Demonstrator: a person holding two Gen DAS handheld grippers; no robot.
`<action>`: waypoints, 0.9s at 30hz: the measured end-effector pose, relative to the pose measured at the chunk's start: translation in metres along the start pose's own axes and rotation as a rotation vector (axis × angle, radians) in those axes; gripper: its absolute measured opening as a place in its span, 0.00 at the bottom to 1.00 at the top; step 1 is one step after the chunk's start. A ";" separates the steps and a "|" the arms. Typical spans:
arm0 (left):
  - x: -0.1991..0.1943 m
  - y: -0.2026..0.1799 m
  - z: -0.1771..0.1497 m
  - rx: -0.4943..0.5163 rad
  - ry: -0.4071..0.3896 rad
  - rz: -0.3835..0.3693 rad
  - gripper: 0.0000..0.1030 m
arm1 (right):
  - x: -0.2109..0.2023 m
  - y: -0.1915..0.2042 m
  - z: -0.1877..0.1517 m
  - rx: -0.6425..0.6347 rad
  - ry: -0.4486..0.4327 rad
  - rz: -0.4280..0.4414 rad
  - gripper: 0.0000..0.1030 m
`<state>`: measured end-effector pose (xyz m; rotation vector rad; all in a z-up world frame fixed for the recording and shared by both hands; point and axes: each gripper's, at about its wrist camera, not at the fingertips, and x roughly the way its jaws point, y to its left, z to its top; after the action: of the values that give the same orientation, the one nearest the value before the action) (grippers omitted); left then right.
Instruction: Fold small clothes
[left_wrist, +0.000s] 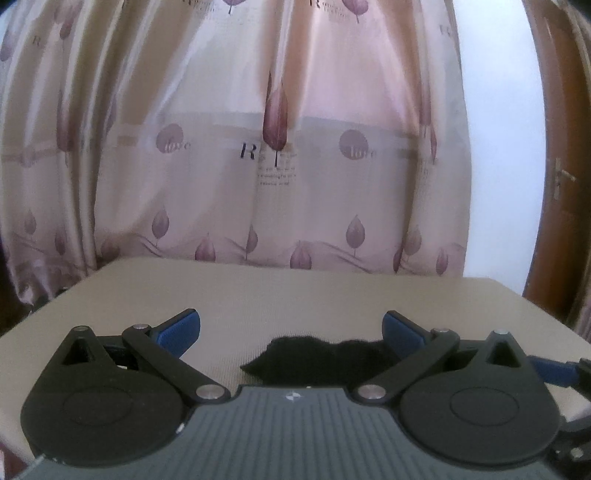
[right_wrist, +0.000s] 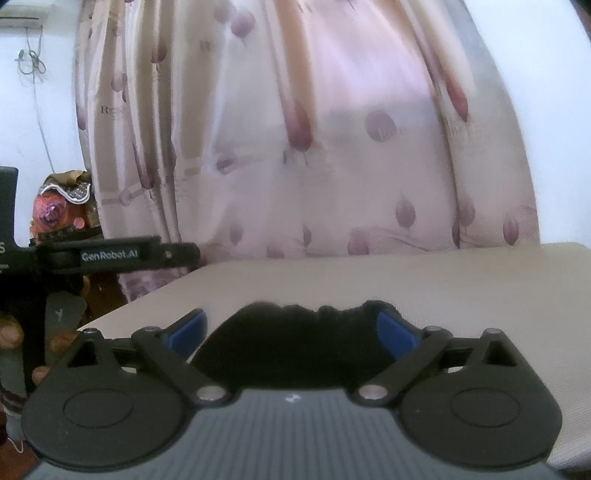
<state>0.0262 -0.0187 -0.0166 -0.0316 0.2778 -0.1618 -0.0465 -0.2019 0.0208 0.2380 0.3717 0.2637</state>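
Observation:
A small black garment lies crumpled on the beige table. In the left wrist view my left gripper stands open, with the garment low between its blue pads and closer to the right one. In the right wrist view my right gripper is open wide around the bunched garment, whose right end lies against the right blue pad; nothing is pinched. The left gripper shows side-on at the left of that view, held by a hand.
A pink leaf-print curtain hangs right behind the table's far edge. A brown door with a handle is at the right. Coloured bundles sit beyond the table's left edge. Bare table stretches to the right.

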 end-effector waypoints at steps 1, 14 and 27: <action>0.002 0.000 -0.002 0.001 0.004 0.011 1.00 | 0.000 0.000 0.000 0.002 0.003 0.000 0.97; 0.021 0.009 -0.019 -0.009 0.065 0.088 1.00 | 0.008 0.002 -0.006 -0.003 0.053 0.007 0.97; 0.024 0.007 -0.028 0.024 0.050 0.099 1.00 | 0.010 0.002 -0.006 0.001 0.063 0.001 0.97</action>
<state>0.0425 -0.0159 -0.0501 0.0100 0.3267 -0.0673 -0.0403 -0.1965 0.0130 0.2317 0.4337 0.2723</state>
